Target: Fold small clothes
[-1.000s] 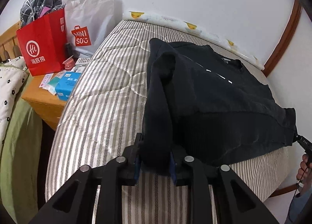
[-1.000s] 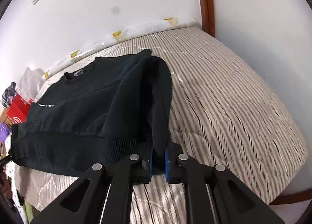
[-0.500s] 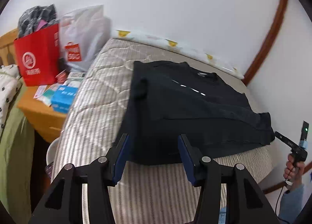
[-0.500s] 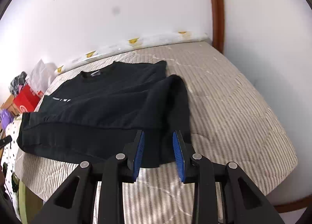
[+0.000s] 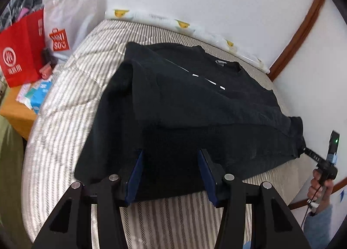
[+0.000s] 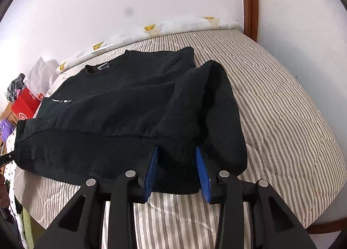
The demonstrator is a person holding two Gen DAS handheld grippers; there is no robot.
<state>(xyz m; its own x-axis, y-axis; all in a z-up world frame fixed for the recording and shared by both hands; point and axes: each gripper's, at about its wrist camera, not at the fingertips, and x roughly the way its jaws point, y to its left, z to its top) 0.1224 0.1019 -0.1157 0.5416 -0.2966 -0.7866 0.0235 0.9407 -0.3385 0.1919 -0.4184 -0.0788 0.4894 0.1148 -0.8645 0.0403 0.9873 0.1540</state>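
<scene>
My left gripper [image 5: 170, 175] points down at the near hem of the black sweatshirt [image 5: 195, 105]; its blue pads [image 5: 135, 176] stand apart with the ribbed hem lying between them, no pinch visible, cloth flat on the bed; my right gripper [image 6: 176, 172] sits at the other end of the same hem, jaws opening, blue pads [image 6: 151, 171] clear of the knit band that lies between them; nothing is lifted by either tool. Sweatshirt [image 6: 121, 108] lies spread on the striped mattress [image 5: 65, 118], neck towards the wall, collar label up, short white marks across the chest; both sleeves are turned inward over the body, one forming a raised fold on the left side in the left wrist view, the other a raised fold on the right side in the right wrist view; hem runs along the near edge of the bed. In the left wrist view, my right hand [image 5: 321, 184] shows at the far right edge, wrapped around the handle of its tool, a green light lit on the unit above it. Beside the bed: a wooden nightstand [image 5: 15, 114] with a red paper bag [image 5: 21, 49], a white shopping bag [image 5: 69, 17] and small boxes; a rolled white cover with yellow prints [image 6: 151, 30] lies along the wall at the far edge of the mattress.
</scene>
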